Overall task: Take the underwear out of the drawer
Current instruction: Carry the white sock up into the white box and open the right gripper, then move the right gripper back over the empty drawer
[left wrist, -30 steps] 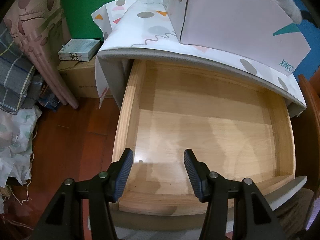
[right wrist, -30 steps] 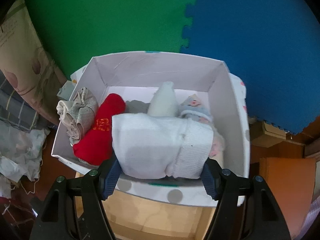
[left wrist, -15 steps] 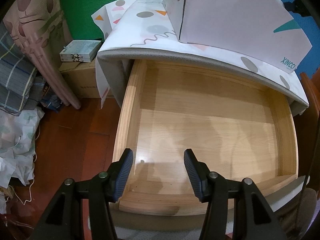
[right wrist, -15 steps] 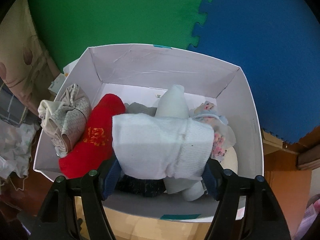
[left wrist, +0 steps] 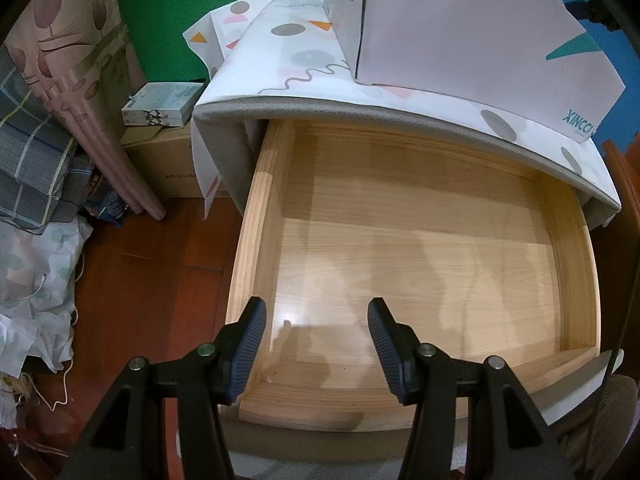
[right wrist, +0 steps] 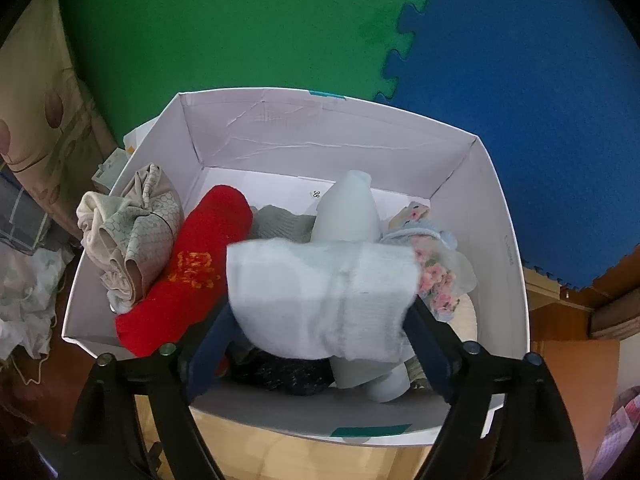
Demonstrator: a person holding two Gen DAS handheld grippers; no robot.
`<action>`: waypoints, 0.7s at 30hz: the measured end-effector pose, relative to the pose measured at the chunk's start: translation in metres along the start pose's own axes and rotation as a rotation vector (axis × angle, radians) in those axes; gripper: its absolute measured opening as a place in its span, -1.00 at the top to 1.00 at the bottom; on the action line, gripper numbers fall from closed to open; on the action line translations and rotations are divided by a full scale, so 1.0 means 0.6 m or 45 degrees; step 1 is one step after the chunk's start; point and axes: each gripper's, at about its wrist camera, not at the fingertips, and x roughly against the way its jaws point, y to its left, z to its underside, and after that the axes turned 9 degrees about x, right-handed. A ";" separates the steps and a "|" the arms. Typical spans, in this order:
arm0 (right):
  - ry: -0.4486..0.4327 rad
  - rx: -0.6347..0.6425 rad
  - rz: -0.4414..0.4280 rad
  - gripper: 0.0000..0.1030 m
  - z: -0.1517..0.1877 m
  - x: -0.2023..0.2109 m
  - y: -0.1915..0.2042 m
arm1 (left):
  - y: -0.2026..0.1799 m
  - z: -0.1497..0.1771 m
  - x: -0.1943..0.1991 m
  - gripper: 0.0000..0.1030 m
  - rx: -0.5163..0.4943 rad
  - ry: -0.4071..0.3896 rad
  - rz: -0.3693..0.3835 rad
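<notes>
Right gripper (right wrist: pixel 322 316) clamped on a folded white underwear (right wrist: pixel 320 300), jaws pressing its two short ends. Long axis running crosswise between the jaws, left to right across the right wrist view, ribbed band toward the right end. Held above the white box (right wrist: pixel 500 248), over its near edge. Inside the box: a red roll (right wrist: pixel 192 272) lying diagonally along the left side, a beige bundle (right wrist: pixel 132 236) against the left wall, a pale roll (right wrist: pixel 348 208) pointing toward the far wall, a floral piece (right wrist: pixel 438 280) by the right wall. Left gripper (left wrist: pixel 316 344) spread wide, holding nothing, hovering over the near left corner of the open wooden drawer (left wrist: pixel 256 240). Bare wood inside. Box standing on the patterned cloth (left wrist: pixel 288 64) above the drawer's far edge.
</notes>
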 end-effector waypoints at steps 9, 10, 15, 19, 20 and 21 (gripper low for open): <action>-0.022 -0.033 -0.018 -0.71 -0.001 0.010 -0.008 | 0.000 0.000 0.002 -0.05 -0.006 0.007 0.004; -0.025 -0.034 -0.015 -0.71 0.000 0.012 -0.008 | 0.000 0.000 0.002 -0.05 -0.008 0.006 0.002; -0.068 -0.046 -0.022 -0.82 0.005 0.025 -0.011 | -0.001 0.001 0.000 -0.05 -0.010 0.002 -0.012; -0.119 -0.049 -0.034 -0.86 0.016 0.047 -0.011 | -0.001 0.001 0.000 -0.05 -0.007 -0.003 -0.019; -0.135 -0.048 -0.039 -0.87 0.017 0.054 -0.011 | -0.001 0.001 0.000 -0.05 -0.008 -0.003 -0.020; -0.145 -0.047 -0.040 -0.88 0.018 0.058 -0.012 | -0.002 0.001 0.000 -0.05 -0.011 -0.003 -0.026</action>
